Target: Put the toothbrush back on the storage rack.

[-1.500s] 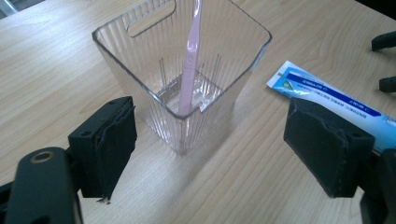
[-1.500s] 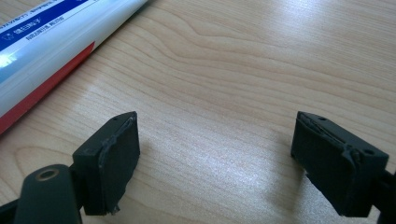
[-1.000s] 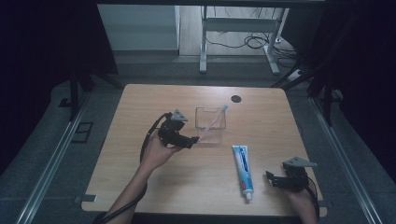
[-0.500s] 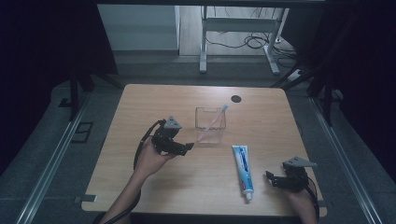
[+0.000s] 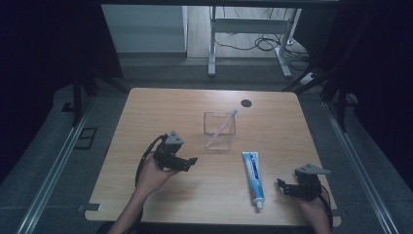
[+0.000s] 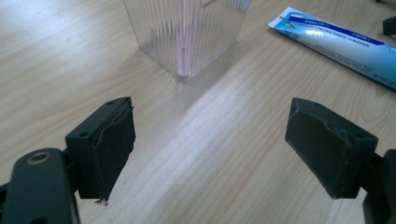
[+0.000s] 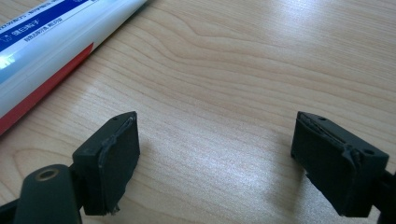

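Two grippers with jaws apart over a wooden table (image 5: 146, 112), holding nothing.

The left gripper (image 5: 187, 162) hovers with its jaws spread wide and nothing between them, pointing toward the clear ribbed cup (image 5: 219, 130), which stands upright near the table's middle with a pink toothbrush (image 5: 223, 127) leaning inside. Right of the cup, the toothpaste tube (image 5: 254, 178) lies flat. Just right of the tube, the right gripper (image 5: 286, 187) rests low, jaws apart and empty.
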